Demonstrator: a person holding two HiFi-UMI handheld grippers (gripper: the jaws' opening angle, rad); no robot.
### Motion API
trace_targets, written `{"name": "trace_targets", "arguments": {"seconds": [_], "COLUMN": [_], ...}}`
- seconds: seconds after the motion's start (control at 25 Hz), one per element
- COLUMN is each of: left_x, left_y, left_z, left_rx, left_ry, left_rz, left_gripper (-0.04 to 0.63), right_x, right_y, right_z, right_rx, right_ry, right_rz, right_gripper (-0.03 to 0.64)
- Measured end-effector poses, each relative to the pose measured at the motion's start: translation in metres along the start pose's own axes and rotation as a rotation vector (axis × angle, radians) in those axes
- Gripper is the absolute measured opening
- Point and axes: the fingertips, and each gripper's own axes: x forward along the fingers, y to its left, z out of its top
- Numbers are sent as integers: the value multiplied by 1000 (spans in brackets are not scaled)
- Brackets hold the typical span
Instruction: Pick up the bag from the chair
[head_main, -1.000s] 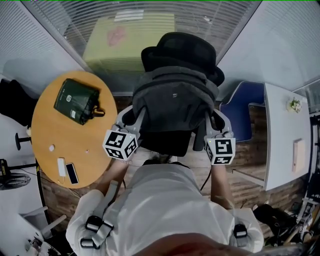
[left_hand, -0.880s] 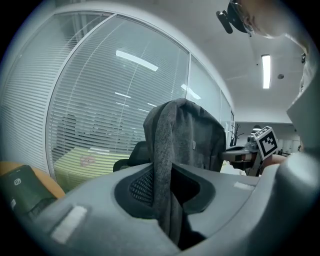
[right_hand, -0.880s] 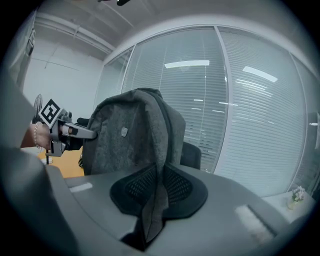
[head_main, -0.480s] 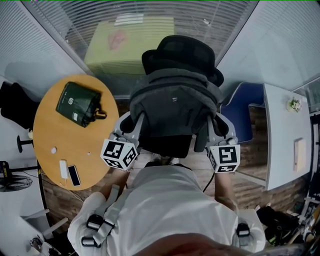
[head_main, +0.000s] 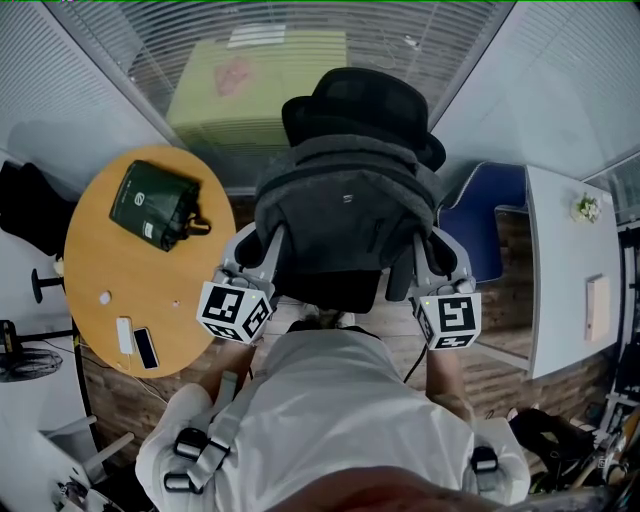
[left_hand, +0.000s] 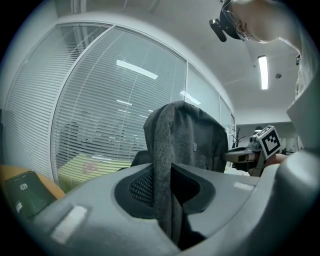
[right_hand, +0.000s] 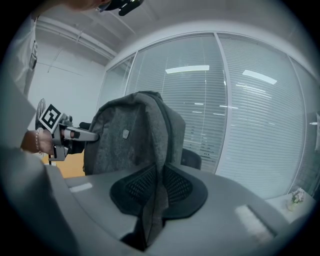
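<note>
A round wooden table (head_main: 100, 260) stands left of the black chair (head_main: 355, 100). The grey bag (head_main: 345, 215) is upright just in front of the chair's back, between both tools. The left hand-held gripper (left_hand: 167, 200) is clenched on one shoulder strap (left_hand: 162, 165), and the right hand-held gripper (right_hand: 152, 200) is clamped on the other strap (right_hand: 160, 185). A green pouch (head_main: 155, 203) and a phone (head_main: 145, 347) lie on the table.
</note>
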Motion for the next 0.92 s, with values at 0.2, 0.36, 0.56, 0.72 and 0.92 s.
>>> {"name": "trace_targets", "arguments": {"seconds": [0.2,0.36,0.56,0.72,0.92], "left_x": [-2,-2,-2,-2,-3], "left_y": [-1,-1,-1,0,-1], "left_z": [1,1,2,2,3], "left_rx": [-3,-3,-3,-2,-4], "left_ry": [-7,-6,-3,-2,-3], "left_rz": [-1,-1,0,-1,-4], "left_gripper": [64,64,64,64,64], "right_x": [-2,-2,-2,-2,-4], "right_y": [0,0,1,1,1], "right_z": [2,2,1,1,2], "right_rx": [3,11,15,17,16], "right_ry": [-5,-10,-9,-11,-9], "right_rz": [-3,-5,-2,3,1], "right_gripper": [41,41,41,41,41]}}
